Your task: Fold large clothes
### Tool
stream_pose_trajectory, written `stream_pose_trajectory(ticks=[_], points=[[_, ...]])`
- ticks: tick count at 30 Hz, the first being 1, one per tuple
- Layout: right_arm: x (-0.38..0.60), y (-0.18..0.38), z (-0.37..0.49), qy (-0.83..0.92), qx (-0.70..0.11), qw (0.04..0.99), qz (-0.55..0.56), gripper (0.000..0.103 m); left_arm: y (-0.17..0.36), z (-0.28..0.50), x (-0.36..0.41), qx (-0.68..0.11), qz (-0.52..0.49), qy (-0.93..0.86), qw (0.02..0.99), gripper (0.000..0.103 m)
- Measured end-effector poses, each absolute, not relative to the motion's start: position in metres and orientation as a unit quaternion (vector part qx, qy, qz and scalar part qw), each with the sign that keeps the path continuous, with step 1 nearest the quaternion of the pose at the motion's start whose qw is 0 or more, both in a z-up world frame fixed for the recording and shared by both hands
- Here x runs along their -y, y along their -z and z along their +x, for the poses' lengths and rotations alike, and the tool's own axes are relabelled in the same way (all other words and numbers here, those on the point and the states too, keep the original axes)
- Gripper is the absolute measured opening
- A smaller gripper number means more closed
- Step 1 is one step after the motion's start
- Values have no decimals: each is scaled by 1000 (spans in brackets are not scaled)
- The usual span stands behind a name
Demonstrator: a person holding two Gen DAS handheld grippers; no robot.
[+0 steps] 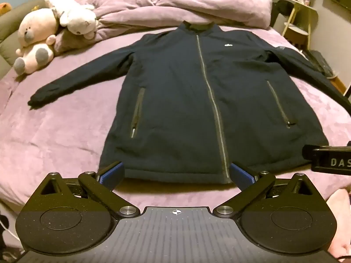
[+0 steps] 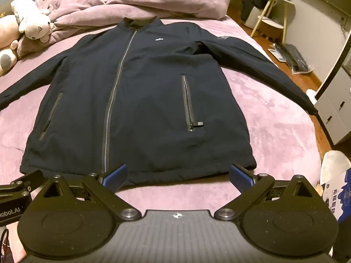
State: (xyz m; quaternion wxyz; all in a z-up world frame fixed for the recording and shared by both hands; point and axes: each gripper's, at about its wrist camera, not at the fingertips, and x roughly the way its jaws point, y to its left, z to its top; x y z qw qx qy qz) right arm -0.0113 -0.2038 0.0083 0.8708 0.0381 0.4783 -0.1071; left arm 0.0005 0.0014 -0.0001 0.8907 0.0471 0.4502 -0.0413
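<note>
Nearest the camera in each wrist view was the gripper's own black body, with two blue-padded fingers spread wide and nothing between them. The left gripper (image 1: 176, 174) hovered just short of the hem of a dark navy jacket (image 1: 197, 100), its fingers bracketing the hem to the left of the zip (image 1: 210, 96). The right gripper (image 2: 177, 176) hovered beside it, level with the hem's right half, its right finger near the hem's right corner.

The jacket lay face up, zipped shut and spread flat on a bed covered in a mauve blanket (image 1: 65, 131). Its long axis ran straight away from both grippers, hem nearest and collar farthest. Both sleeves stretched out sideways. The left sleeve (image 1: 81, 81) ended on the blanket, well apart from the left gripper. The right sleeve (image 2: 258, 65) reached toward the bed's right edge. Each gripper seemed best placed for the sleeve on its own side.

Beyond the collar lay a bunched mauve duvet (image 1: 179, 6), touching or just beside it. Two plush toys (image 1: 46, 30) sat at the far left, near the left shoulder but apart from it. A small pale side table (image 2: 272, 15) stood beside the bed on the right. Nothing rested on the jacket.
</note>
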Motion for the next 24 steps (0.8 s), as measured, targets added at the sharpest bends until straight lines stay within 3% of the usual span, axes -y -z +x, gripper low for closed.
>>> stream_pose_trajectory(ticks=[24], points=[[206,-6,-14,104,-486,866,48,99,0,4,-6,-463,14,39,885,103]])
